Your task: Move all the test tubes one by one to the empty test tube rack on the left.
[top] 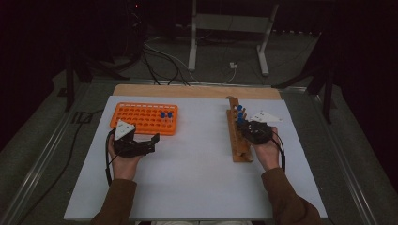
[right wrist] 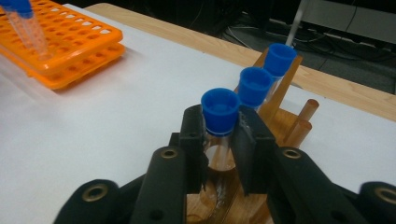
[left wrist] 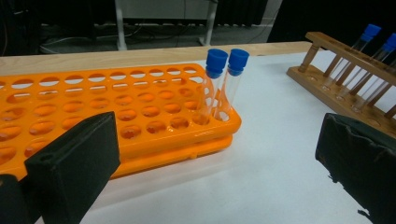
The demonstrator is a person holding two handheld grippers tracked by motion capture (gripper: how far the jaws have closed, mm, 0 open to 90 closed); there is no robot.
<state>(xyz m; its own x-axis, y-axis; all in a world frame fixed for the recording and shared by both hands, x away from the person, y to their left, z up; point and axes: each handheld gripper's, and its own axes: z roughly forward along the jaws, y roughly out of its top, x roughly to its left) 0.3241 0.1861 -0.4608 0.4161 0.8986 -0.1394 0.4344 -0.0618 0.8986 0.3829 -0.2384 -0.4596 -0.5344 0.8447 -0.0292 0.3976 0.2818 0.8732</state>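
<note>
Gripping nearest capped tube (right wrist: 220, 122), centre frame, right gripper (right wrist: 221, 140) clamped below cap; lift straight from wooden rack (right wrist: 280, 121). Left gripper (left wrist: 219, 168) wide, empty.

The surface (top: 187, 187) is seen from above and behind the person, facing forward and down, from afar. The left gripper view is set low and close, aimed across the orange rack (left wrist: 121, 107) toward the wooden rack (left wrist: 341, 84). The right gripper view is set very close over the wooden rack (right wrist: 285, 121). Both racks are shared by all three views.
</note>
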